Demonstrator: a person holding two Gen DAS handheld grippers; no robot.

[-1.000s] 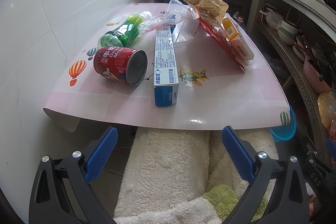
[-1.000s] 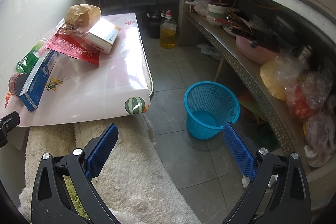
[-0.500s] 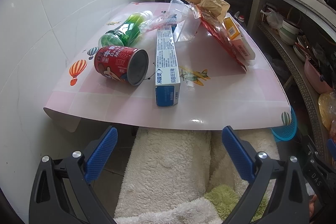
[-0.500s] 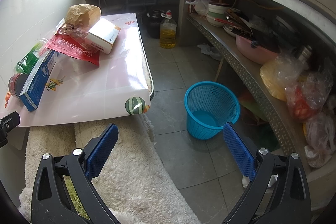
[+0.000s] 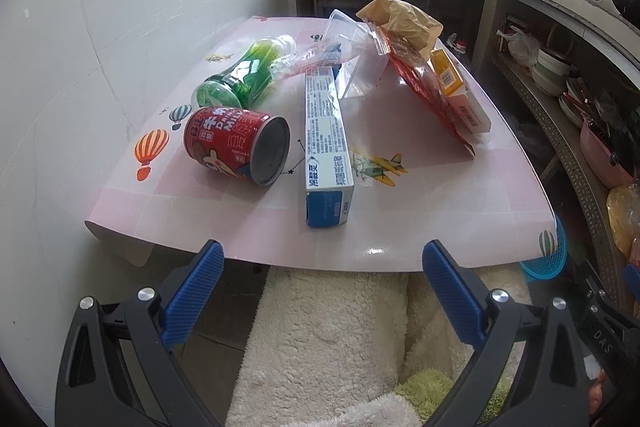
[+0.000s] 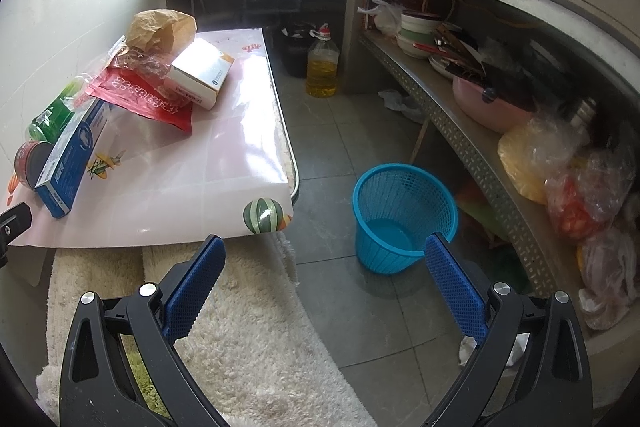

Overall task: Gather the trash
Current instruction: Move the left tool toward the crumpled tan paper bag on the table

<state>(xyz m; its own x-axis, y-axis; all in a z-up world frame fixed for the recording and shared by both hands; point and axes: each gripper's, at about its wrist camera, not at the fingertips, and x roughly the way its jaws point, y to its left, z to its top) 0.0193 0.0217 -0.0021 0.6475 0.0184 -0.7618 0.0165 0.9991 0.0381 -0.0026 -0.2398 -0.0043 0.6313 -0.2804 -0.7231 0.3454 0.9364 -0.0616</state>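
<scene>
Left wrist view shows the left gripper [image 5: 320,269] empty with jaws apart before the long blue-and-white cardboard box [image 5: 326,147], likely first pick, while the right gripper [image 6: 322,267], also apart, faces the blue plastic mesh basket [image 6: 404,217]

From the left gripper's side, the blue basket [image 5: 546,259] shows only a sliver past the table's [image 5: 420,211] near right corner. The red wrapper [image 5: 424,95] covers much of the orange-and-white box [image 5: 460,95]. In the right view the red can [image 6: 30,163] is mostly hidden behind the toothpaste box [image 6: 72,155] at the table's left edge.
</scene>
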